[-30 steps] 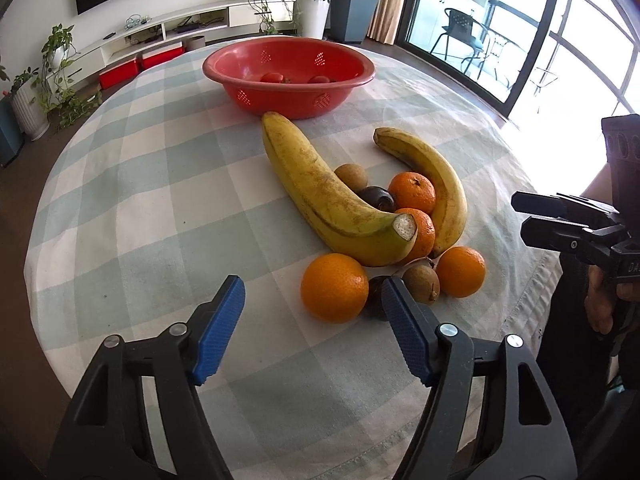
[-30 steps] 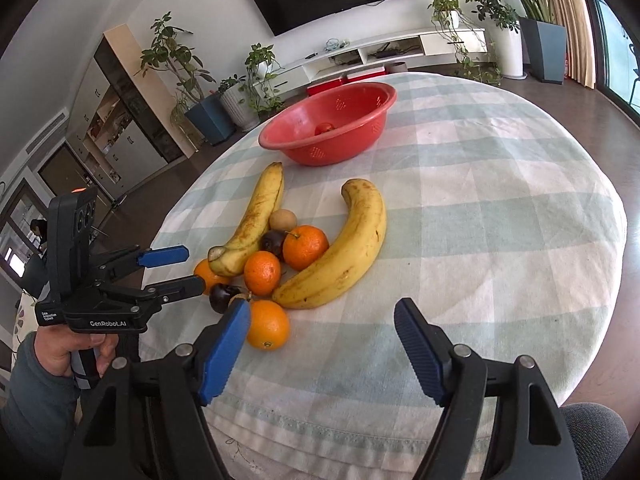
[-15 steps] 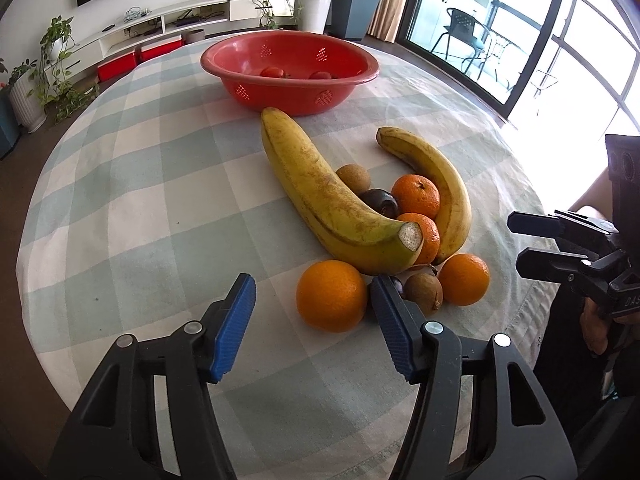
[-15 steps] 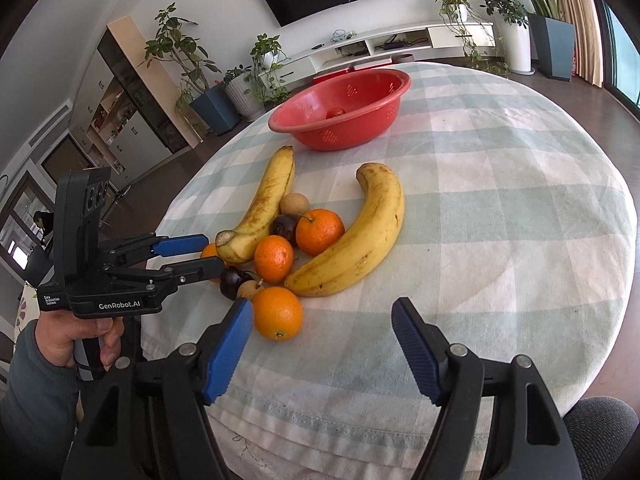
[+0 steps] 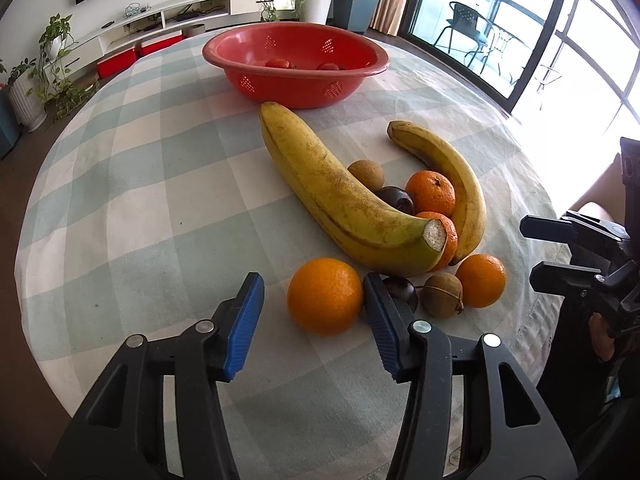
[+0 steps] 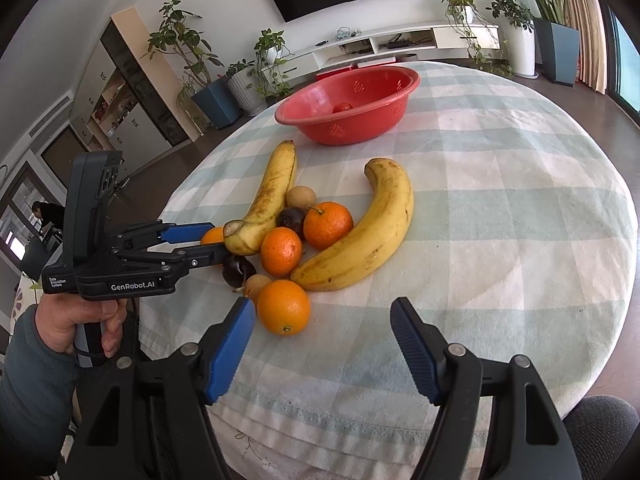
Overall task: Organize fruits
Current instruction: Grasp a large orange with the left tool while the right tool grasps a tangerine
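Note:
My left gripper (image 5: 312,320) points down at a large orange (image 5: 326,295) near the table's front. The orange lies between its blue fingertips and the jaws are closing. The right pad is at the peel; the left pad stands off it. The right wrist view shows that gripper (image 6: 218,240) from the side, with the same orange (image 6: 212,236) partly hidden. Behind lie two bananas (image 5: 340,192) (image 5: 448,176), more oranges, brown fruits and dark fruits. My right gripper (image 6: 322,332) hangs open and empty, another orange (image 6: 283,307) by its left fingertip. The red bowl (image 5: 288,88) holds red fruits.
The round table carries a pale green checked cloth (image 5: 140,200), whose hem hangs over the near edge in the right wrist view. My right gripper (image 5: 528,252) shows at the left wrist view's right edge. Plants, a TV shelf and glass doors stand behind.
The left jaws have narrowed around the large orange, and that gripper has edged slightly forward. The right gripper has barely shifted.

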